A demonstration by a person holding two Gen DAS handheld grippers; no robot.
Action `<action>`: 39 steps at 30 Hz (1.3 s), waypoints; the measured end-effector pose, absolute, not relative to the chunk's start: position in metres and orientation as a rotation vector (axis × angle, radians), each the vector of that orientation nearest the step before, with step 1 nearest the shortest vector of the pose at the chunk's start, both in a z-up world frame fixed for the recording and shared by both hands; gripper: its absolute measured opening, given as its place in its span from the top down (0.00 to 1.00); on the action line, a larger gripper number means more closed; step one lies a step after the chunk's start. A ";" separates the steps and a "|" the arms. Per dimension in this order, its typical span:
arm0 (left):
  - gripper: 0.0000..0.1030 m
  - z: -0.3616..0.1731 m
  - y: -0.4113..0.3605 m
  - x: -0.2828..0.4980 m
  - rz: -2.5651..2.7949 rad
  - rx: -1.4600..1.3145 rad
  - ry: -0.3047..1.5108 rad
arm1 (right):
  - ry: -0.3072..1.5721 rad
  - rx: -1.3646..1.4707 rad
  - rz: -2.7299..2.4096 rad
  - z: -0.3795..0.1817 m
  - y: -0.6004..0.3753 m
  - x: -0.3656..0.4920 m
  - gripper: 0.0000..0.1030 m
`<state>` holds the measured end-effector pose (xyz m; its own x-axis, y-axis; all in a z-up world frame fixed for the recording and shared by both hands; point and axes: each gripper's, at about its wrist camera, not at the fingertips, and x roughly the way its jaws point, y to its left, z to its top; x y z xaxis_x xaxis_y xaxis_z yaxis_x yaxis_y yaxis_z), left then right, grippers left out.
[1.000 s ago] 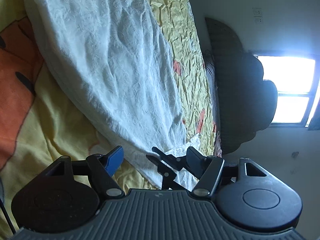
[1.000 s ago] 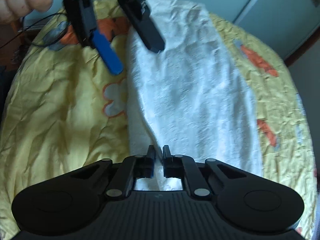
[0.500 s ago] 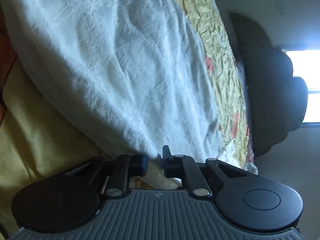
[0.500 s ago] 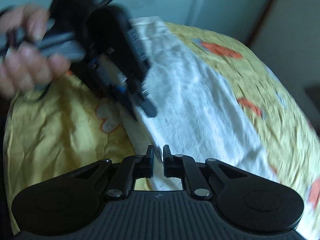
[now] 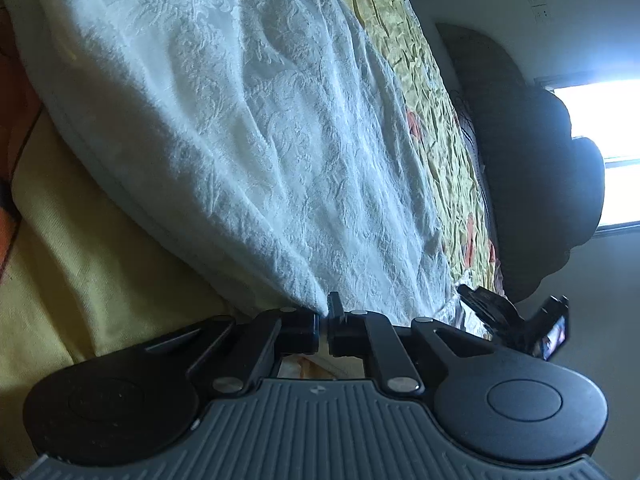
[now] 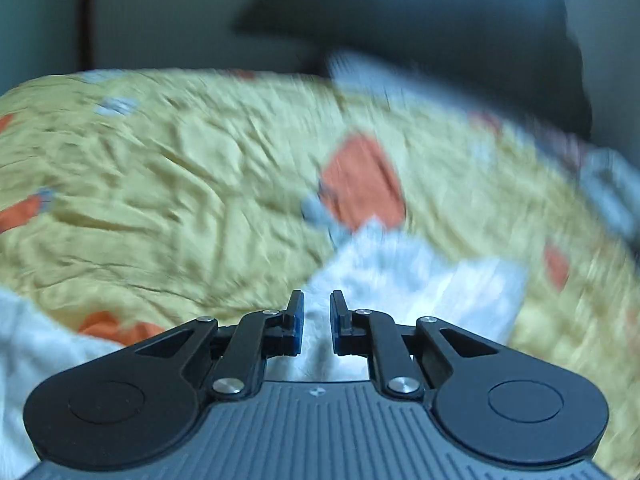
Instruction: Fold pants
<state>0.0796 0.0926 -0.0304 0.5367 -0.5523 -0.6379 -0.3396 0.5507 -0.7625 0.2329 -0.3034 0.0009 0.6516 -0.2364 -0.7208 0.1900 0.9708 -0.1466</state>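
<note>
Both grippers, left gripper (image 5: 323, 322) and right gripper (image 6: 317, 322), are pinching the white pants (image 5: 248, 132) narrowly, gathering an end for folding over the yellow bedspread (image 6: 168, 168).

I see open yellow bedsheet (image 6: 168, 184) toward far edge, passable; white pants (image 5: 248, 128) cover near side (right view blurred); dark headboard (image 5: 532, 184) blocks bed's end.
</note>
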 end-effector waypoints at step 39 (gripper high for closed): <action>0.86 -0.044 0.102 0.076 -0.239 -1.068 1.024 | 0.998 -0.387 -0.664 -0.014 -0.269 0.319 0.46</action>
